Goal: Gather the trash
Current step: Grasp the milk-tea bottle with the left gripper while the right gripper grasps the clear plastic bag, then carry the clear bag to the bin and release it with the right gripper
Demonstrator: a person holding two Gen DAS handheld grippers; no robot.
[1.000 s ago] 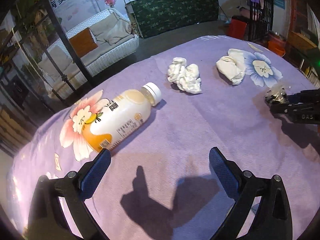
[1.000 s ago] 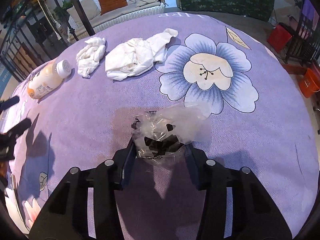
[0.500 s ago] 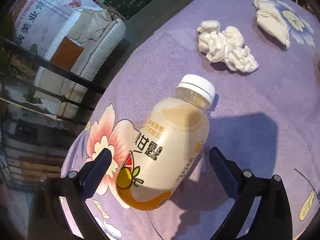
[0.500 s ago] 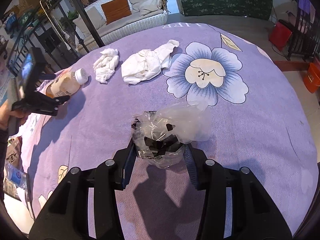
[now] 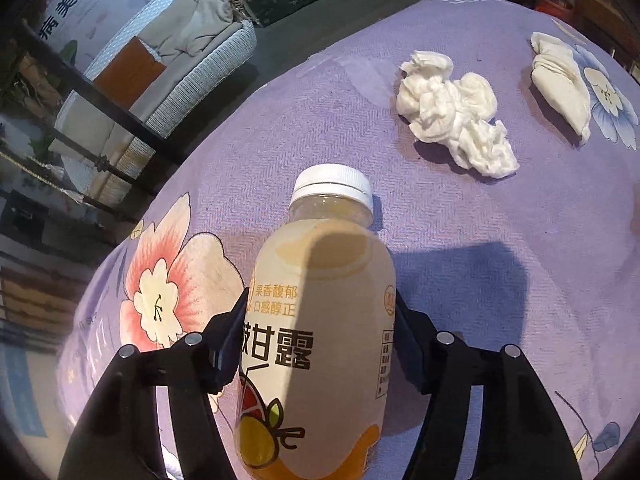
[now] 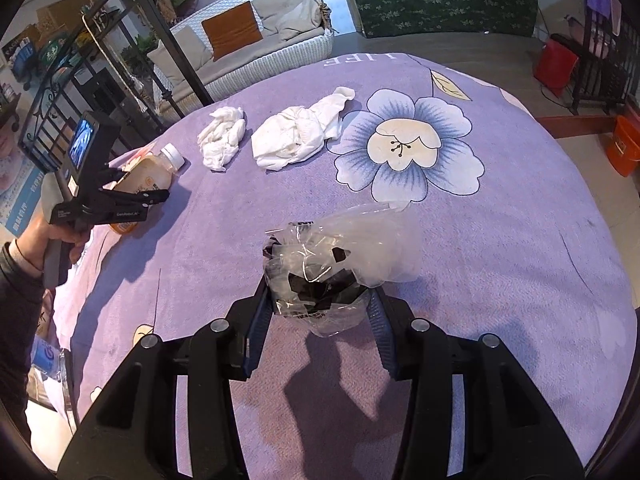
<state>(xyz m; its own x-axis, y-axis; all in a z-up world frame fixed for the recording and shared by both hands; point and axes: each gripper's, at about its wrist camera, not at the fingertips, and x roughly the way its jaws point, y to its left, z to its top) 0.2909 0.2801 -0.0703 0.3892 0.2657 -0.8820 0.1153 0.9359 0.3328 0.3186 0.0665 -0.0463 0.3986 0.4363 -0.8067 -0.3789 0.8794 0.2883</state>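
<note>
My left gripper is shut on a juice bottle with a white cap and cream label; both fingers press its sides. The bottle and the left gripper also show at the left of the right wrist view. My right gripper is shut on a crumpled clear plastic wrapper with black print, above the purple cloth. A crumpled white tissue and a second white wad lie on the cloth beyond the bottle; they show in the right wrist view as the tissue and the wad.
The round table has a purple cloth with flower prints. A white wicker sofa stands beyond its far edge, a black metal rack to the left, and red and orange bins on the floor at the right.
My left gripper has moved in over the bottle and its fingers have closed from wide open onto the bottle's sides. My right gripper has kept hold of the wrapper, slightly farther back.
</note>
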